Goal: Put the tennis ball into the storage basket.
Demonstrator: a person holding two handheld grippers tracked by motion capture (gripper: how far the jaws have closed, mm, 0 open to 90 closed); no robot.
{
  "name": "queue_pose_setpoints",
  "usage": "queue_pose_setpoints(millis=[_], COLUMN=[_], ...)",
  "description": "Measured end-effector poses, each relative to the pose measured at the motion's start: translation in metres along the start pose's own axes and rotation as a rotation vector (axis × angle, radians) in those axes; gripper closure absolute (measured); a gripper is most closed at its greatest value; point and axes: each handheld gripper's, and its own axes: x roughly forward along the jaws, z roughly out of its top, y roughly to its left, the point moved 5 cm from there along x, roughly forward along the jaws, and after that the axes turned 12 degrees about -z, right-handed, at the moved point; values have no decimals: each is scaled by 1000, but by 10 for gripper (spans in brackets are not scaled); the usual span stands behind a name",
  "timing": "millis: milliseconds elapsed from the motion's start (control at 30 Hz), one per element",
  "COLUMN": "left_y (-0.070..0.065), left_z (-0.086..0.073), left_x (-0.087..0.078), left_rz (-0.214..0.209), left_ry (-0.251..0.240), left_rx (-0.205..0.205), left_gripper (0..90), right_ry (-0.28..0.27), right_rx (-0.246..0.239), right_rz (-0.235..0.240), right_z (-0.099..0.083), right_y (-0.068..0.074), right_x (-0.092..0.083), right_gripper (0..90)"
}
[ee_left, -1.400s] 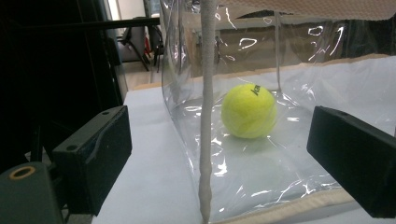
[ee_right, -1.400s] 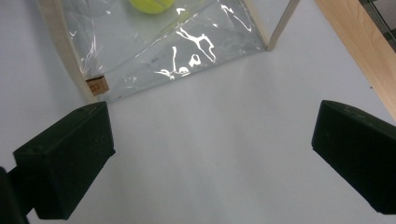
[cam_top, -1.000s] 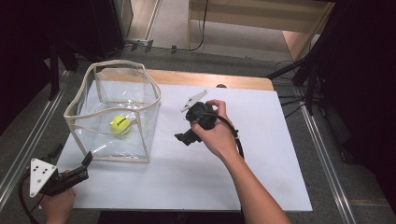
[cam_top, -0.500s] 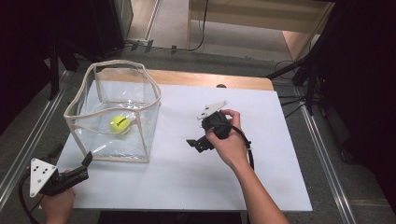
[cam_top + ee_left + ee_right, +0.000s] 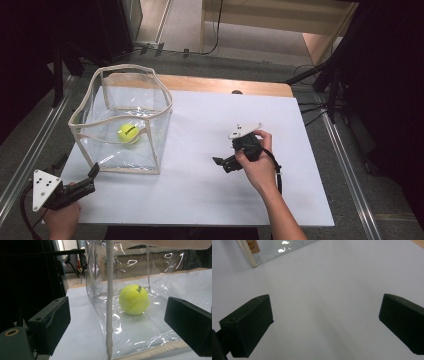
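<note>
Because its jaws stand wide apart and empty at the near left corner of the white table (image 5: 200, 200), the left gripper (image 5: 93, 172) looks parked, aimed at the clear soft-plastic box with cream fabric edging (image 5: 157, 145). Inside that box, on its floor toward the middle, sits the yellow-green felt tennis ball (image 5: 128, 133), touching neither gripper. Further right, the right gripper (image 5: 220, 162) hangs just above bare tabletop, jaws likewise spread and holding nothing, probably free after a release.
</note>
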Motion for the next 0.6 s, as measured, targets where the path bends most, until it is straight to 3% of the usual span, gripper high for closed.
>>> queue_pose_setpoints(millis=[600], left_y=[0], left_z=[0], left_x=[0], left_rz=[1], left_ry=[0], left_rx=[0], left_gripper=[69], right_ry=[-77], right_rx=[79], right_rz=[-44], right_z=[-50], right_y=[-17], right_x=[-16], right_gripper=[0])
